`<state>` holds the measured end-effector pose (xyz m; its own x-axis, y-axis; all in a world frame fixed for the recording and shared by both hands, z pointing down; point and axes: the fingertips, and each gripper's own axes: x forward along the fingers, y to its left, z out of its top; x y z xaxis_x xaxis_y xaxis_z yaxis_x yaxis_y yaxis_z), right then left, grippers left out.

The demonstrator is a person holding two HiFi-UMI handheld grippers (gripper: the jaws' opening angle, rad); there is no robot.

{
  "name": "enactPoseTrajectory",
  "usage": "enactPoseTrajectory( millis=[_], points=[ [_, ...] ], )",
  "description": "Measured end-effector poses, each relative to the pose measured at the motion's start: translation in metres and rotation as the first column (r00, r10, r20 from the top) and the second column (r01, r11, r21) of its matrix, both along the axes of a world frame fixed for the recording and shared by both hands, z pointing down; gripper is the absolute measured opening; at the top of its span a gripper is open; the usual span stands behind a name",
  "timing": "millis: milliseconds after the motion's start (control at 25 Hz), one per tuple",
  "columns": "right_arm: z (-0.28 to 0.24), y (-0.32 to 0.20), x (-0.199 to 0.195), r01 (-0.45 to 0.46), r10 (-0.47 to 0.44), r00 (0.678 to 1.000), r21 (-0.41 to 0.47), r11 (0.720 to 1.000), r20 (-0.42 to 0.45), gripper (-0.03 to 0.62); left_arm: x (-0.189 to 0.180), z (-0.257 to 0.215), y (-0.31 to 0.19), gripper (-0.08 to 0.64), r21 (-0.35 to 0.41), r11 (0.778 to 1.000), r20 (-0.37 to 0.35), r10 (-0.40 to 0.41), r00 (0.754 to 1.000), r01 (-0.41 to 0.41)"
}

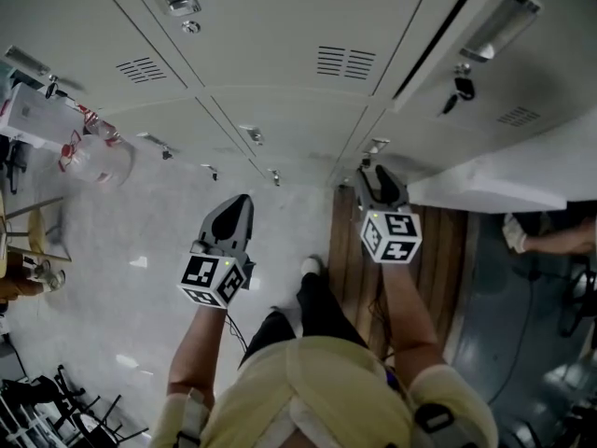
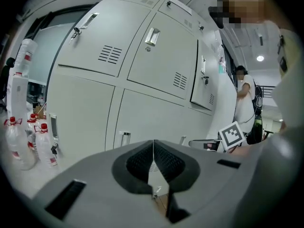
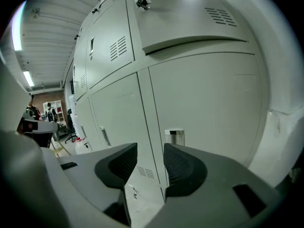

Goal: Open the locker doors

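- Grey locker doors [image 1: 280, 73] line the wall at the person's 12 o'clock.
- Left gripper [image 1: 240, 205] points at them, jaws pressed together, empty.
- Right gripper [image 1: 377, 181], jaws parted and empty, has a chrome handle [image 3: 175, 137] at 1 o'clock.

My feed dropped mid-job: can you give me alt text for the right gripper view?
The right tool, jaws apart and empty, points at a closed grey lower locker door, its chrome handle just above the right-hand jaw.
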<state>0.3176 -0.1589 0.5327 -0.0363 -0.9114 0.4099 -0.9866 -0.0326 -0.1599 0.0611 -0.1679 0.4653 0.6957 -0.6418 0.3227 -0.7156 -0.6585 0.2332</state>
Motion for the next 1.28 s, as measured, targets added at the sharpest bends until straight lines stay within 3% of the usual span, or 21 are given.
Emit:
enactPoseTrajectory(
  millis=[640, 1280],
  points=[
    [0.040, -0.049, 0.027, -0.053, 0.052, 0.998, -0.042, 0.998, -0.023, 0.155, 0.021, 0.028, -0.039, 0.003, -0.037, 0.999, -0.001, -0.036, 0.999, 0.036],
    [0.040, -0.063, 0.027, -0.062, 0.059, 0.996, -0.043, 0.997, -0.067, 0.155, 0.016, 0.027, -0.049, 0.003, -0.025, 0.999, 0.002, -0.042, 0.999, 0.042]
  ],
)
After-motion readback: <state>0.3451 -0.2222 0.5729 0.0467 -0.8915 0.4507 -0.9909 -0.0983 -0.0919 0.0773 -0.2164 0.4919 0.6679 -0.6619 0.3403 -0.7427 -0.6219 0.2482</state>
